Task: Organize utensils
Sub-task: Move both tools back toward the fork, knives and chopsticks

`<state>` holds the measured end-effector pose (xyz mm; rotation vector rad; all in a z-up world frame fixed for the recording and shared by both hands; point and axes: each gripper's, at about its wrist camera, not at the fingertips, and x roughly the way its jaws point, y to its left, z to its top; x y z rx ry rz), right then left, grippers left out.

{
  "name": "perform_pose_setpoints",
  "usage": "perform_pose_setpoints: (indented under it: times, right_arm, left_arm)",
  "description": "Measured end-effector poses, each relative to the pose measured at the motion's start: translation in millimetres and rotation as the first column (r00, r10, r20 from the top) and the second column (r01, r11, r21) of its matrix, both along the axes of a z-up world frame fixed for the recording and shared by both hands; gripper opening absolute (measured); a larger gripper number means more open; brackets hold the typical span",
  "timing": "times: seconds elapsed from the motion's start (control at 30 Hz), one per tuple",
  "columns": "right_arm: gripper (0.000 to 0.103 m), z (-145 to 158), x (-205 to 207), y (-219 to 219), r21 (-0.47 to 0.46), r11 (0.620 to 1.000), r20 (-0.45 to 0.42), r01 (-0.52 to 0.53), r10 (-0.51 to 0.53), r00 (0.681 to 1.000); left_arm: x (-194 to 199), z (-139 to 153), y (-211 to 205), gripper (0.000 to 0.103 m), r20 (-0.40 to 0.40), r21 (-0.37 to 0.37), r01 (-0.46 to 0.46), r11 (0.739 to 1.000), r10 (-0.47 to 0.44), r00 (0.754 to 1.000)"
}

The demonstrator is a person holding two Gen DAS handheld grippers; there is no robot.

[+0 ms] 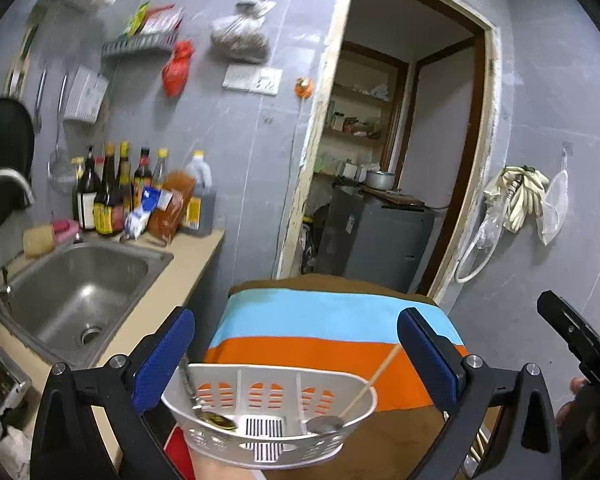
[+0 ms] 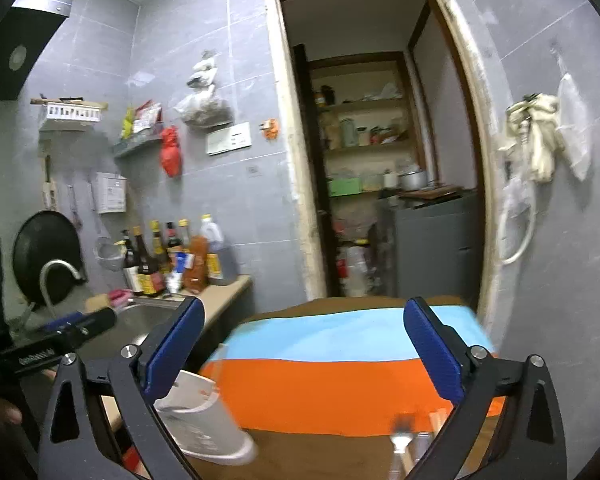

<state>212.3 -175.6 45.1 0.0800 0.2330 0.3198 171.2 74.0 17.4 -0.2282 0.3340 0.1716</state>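
Beside sink (image 1: pixel 80 284), bottle labels (image 1: pixel 86 204) seemingly unreadable, blurred

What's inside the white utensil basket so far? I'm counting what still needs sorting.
In the white basket: a metal spoon in the left section, and another spoon beside a wooden chopstick on the right. The middle section looks bare. The near wall hides its front floor.

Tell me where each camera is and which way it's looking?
Left wrist: rides the left gripper, looking over a white basket toward the sink and doorway; its open blue fingers show.
Right wrist: rides the right gripper, facing the doorway; a fork lies below.
Shared: the striped cloth, the bottles, the doorway.
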Motion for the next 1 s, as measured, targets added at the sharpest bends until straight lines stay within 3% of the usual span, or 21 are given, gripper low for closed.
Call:
perform_pose_setpoints:
  times: [0.3, 0.53, 0.77, 1.0]
  right_arm:
    - [0.101, 13, -8, -70, -0.061, 0.991, 0.014, 0.12, -0.12, 0.993]
    - [0.101, 6, -2, -119, -0.077, 0.983, -0.011, 0.169, -0.171, 0.985]
    - [0.101, -34, 18, -159, -0.09, 0.983, -0.086, 0.16, -0.168, 0.982]
    - [0.101, -95, 46, -183, -0.098, 0.989, -0.196, 0.106, -0.124, 0.973]
  left_arm:
    - [4, 9, -61, 0.102, 0.04, 0.036, 0.049, 0.998, -0.051, 0.998]
    - [18, -3, -112, 0.102, 0.02, 0.048, 0.105, 0.993, -0.106, 0.994]
    - [36, -29, -153, 0.102, -0.025, 0.041, 0.121, 0.992, -0.12, 0.992]
    - [63, -81, -181, 0.102, -0.13, 0.011, 0.136, 0.991, -0.134, 0.982]
